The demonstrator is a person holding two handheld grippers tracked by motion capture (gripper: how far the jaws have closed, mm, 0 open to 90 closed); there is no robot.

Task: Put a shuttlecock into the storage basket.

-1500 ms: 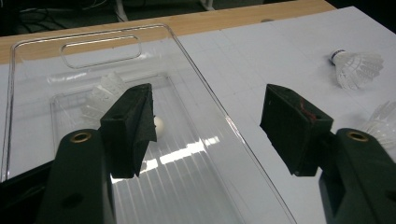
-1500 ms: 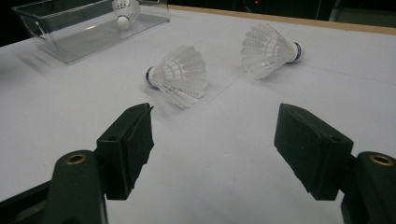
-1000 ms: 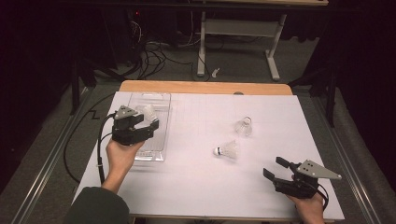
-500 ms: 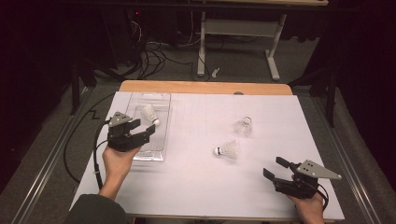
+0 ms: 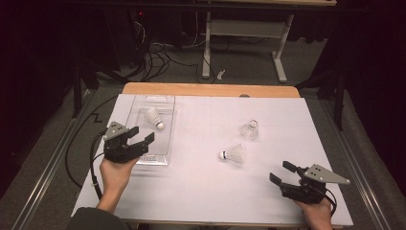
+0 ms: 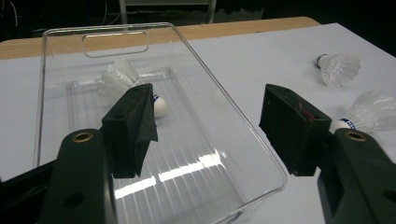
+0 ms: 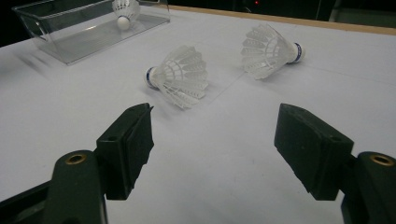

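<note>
One white shuttlecock (image 5: 154, 118) lies on its side inside the clear plastic tray (image 5: 163, 154), upper left of the high view; cork pointing lower right. Two more shuttlecocks (image 5: 232, 154) (image 5: 249, 129) lie tipped over near each other at centre right.

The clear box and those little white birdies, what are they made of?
The clear box looks like glossy transparent plastic: the table shows through and light glints off its floor. The shuttlecocks have translucent white ribbed skirts, plastic or feather, hard to tell, with rounded white tips.
</note>
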